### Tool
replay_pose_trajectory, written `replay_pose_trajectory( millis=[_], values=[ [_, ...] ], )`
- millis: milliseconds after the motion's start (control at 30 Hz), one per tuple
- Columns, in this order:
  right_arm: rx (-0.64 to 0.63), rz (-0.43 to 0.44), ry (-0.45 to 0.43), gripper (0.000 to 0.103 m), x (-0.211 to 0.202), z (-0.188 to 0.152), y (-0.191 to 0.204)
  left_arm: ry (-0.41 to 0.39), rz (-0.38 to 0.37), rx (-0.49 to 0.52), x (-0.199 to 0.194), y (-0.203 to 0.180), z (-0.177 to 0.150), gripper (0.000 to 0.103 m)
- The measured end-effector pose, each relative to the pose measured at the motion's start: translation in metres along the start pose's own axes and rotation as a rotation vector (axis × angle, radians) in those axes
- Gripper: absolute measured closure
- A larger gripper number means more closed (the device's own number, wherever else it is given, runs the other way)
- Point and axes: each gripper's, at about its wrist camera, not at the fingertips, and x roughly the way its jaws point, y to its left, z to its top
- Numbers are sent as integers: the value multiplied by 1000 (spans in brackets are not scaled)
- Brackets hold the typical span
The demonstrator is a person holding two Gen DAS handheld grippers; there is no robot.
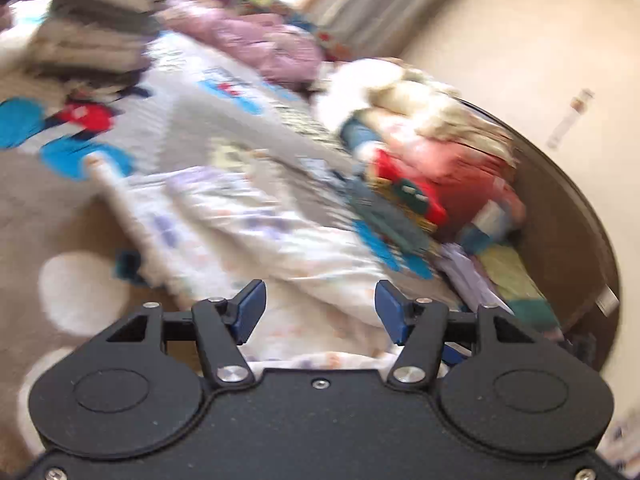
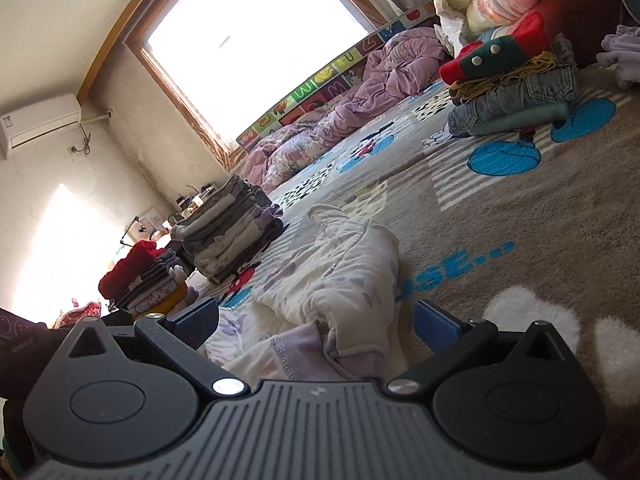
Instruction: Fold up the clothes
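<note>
The patterned carpet (image 2: pixel 520 208) carries finished stacks (image 2: pixel 232 232) and one white printed garment (image 2: pixel 340 280), lying rumpled and unfolded near both tools. Left gripper (image 1: pixel 320 308) and right gripper (image 2: pixel 316 324) both stand wide, holding nothing. Judged step: regrasping; next move requires pinching an edge for the fold.

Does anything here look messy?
Yes. The white printed garment lies crumpled on the carpet, not folded like the gray stack. More clothes are heaped loosely in the dark basket.

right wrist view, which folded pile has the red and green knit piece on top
The pile with jeans at upper right, topped by the red and green knit; the grey stack and the red-topped pile lack green.
</note>
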Motion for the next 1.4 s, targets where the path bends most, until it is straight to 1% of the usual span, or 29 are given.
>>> replay_pose_trajectory(
  millis=[33,100,133,200,233,300,333,367,433,467,567,633,667,733,800,833,867,900,933,1000,1067,1100,1200,1233,1300,1333,1400],
  values=[
    [9,-17,13,0,6,-1,-2,-6,57,-57,3,11,-1,44],
    [72,-53,39,3,17,-4,-12,3,95,-153,12,29,-7,44],
    [106,-68,47,6,21,-6,-18,8,117,-178,18,35,-11,44],
    [181,-111,66,8,29,-10,-29,14,151,-183,29,43,-15,44],
    [206,-120,70,9,32,-11,-32,14,168,-181,34,43,-15,44],
    [198,-137,73,9,36,-14,-30,11,187,-160,45,48,-9,45],
    [184,-147,78,9,37,-15,-27,-3,196,-130,49,48,-4,59],
    [172,-156,83,9,39,-16,-26,2,215,-97,59,48,3,83],
    [166,-161,88,9,40,-17,-26,31,239,-48,72,49,18,95],
    [168,-157,88,9,40,-18,-26,27,242,10,76,45,30,96],
    [147,-159,93,7,42,-18,-25,14,246,196,86,29,64,96],
    [97,-167,107,5,47,-19,-19,0,251,330,88,15,88,96],
    [73,-162,117,4,49,-20,-15,-3,254,377,88,11,99,96],
    [25,-151,137,4,54,-22,-8,-16,267,433,89,7,117,96],
    [-43,-127,171,4,62,-27,5,-19,323,474,97,7,133,96],
    [-74,-121,185,4,65,-30,10,-14,356,489,102,8,139,92],
    [-101,-111,202,4,69,-33,16,7,418,495,111,12,140,86],
    [-128,-100,218,4,72,-37,22,29,479,501,120,16,141,73],
    [-145,-94,227,4,75,-39,26,26,543,506,122,17,139,63],
    [-147,-83,229,4,76,-40,29,-37,598,513,109,9,128,60],
    [-116,-60,216,4,73,-37,27,-112,568,485,83,-2,108,53],
    [-102,-53,209,4,72,-36,26,-133,538,456,71,-7,99,53],
    [-85,-44,191,4,68,-35,27,-93,340,335,55,-11,78,48],
    [-69,-39,182,4,67,-34,25,-66,281,270,60,-9,75,45],
    [14,-24,157,4,64,-33,17,-13,164,140,71,-6,67,45],
    [61,-19,141,5,62,-32,12,11,133,105,79,-7,63,45],
    [104,-25,104,5,56,-30,6,29,143,107,96,-15,57,45]
  ],
)
